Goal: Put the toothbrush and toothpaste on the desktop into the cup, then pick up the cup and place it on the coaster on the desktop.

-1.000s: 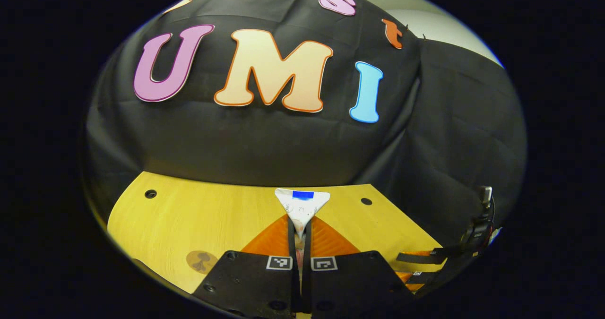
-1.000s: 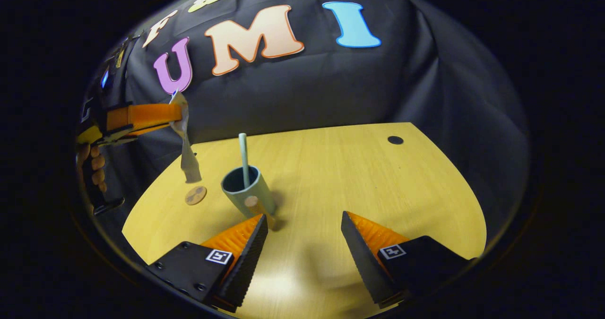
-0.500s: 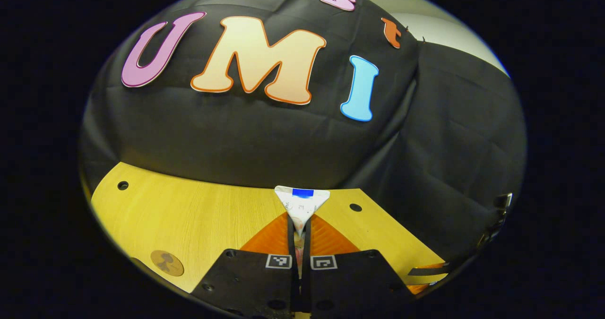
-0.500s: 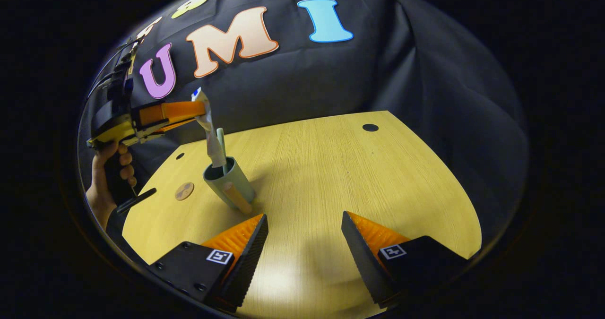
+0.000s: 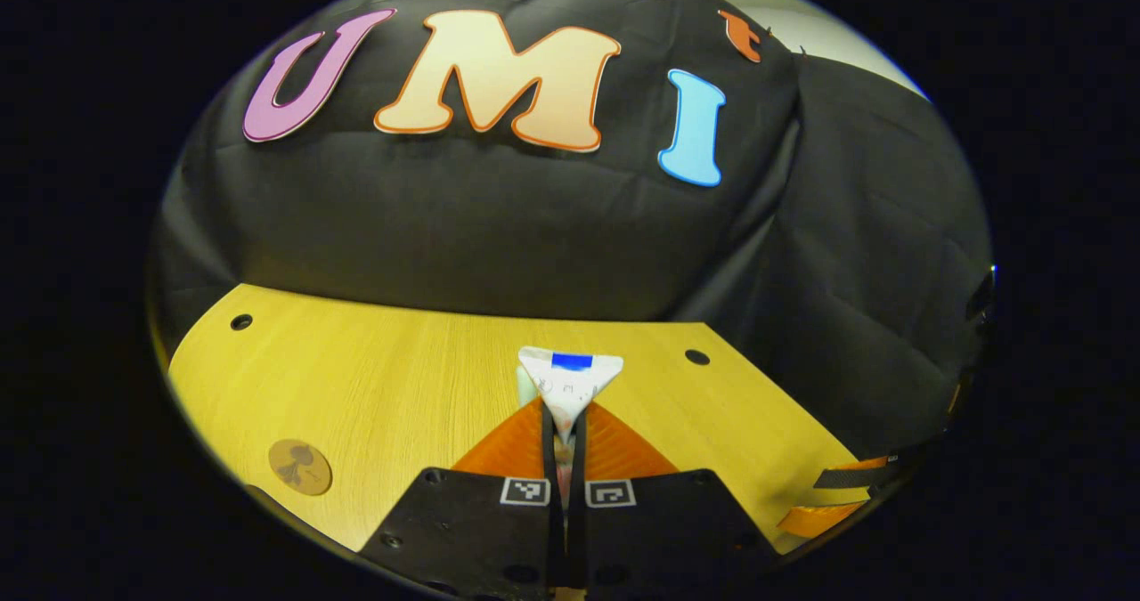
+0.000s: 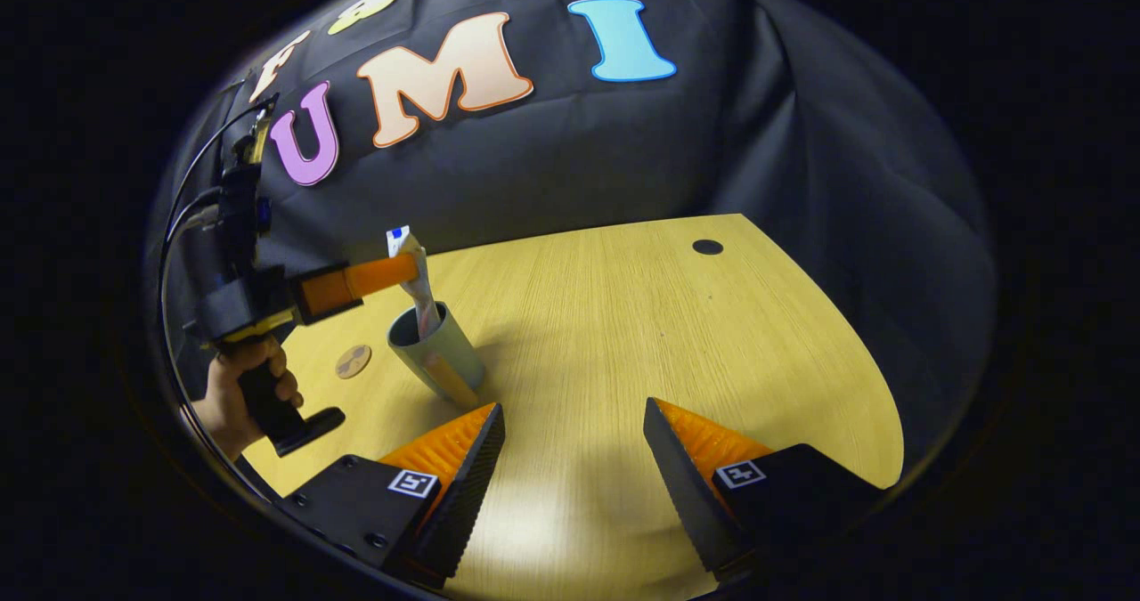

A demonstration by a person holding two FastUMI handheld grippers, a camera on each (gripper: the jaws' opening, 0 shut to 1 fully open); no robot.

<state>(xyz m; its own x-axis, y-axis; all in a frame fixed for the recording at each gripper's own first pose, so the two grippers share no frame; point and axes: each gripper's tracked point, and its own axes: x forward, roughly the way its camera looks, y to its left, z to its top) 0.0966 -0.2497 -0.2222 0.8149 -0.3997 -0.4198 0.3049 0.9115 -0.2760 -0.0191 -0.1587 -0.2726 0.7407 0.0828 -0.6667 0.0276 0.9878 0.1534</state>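
The toothpaste (image 6: 415,273) hangs cap-down into the mouth of the cup (image 6: 441,352), its lower end inside the rim and its crimped flat end sticking up above. The left claw (image 6: 411,268) is clenched on the tube just below that crimp, reaching in level from the left side of the right gripper view, with a hand (image 6: 239,396) on its handle lower down. In the left gripper view the same tube (image 5: 570,380) shows as a pale triangle with a blue patch, pinched between the two closed fingers (image 5: 517,445), and a sliver of pale green beside it may be the toothbrush, though that cannot be told for sure.

The cup stands on the tabletop (image 6: 641,334), grey-green, leaning in the fisheye view, with a tan mark low on its side. Just to its left lies the coaster (image 6: 354,361), a small round brown disc, apart from the cup; it also shows near the tabletop's edge in the left gripper view (image 5: 300,466).

The right claw (image 6: 574,445) is released, fingers spread wide with nothing between them, low over the near part of the tabletop, close to the cup's foot on its left finger's side. A dark round hole (image 6: 707,247) sits in the tabletop's far corner, well apart from the cup. The black cloth wall (image 6: 579,156) rises behind.
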